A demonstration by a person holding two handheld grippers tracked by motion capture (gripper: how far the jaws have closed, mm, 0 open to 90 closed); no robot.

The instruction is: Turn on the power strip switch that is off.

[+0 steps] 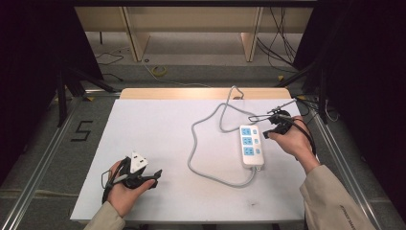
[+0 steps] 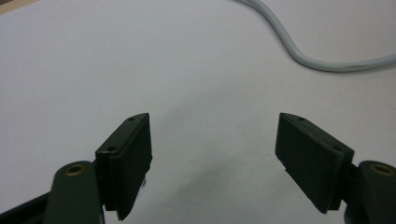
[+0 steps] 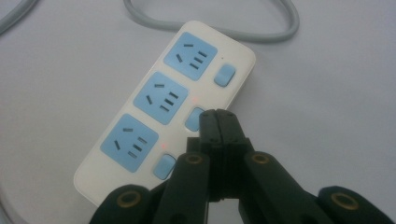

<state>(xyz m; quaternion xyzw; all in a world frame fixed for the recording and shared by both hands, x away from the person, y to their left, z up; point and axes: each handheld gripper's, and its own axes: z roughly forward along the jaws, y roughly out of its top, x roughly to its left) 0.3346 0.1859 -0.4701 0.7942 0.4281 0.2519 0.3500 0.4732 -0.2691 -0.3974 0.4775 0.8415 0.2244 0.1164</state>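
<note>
A white power strip [image 1: 250,146] [image 3: 163,98] with three blue sockets and three blue switches lies right of the table's middle. Its grey cable [image 1: 196,143] [image 3: 261,35] [image 2: 299,51] loops to the left and runs to the far edge. My right gripper [image 1: 265,134] [image 3: 217,117] is shut with nothing between its jaws. Its tips sit at the middle switch [image 3: 193,119], partly covering it. Small red lights glow beside two switches. My left gripper [image 1: 149,173] [image 2: 212,149] is open over bare table at the front left, its jaws wide apart and empty.
The white table top [image 1: 158,134] ends in a wooden strip at the far edge. Metal rails run along both sides. A black "5" [image 1: 81,130] marks the floor at left. Wooden shelving and loose cables stand beyond the table.
</note>
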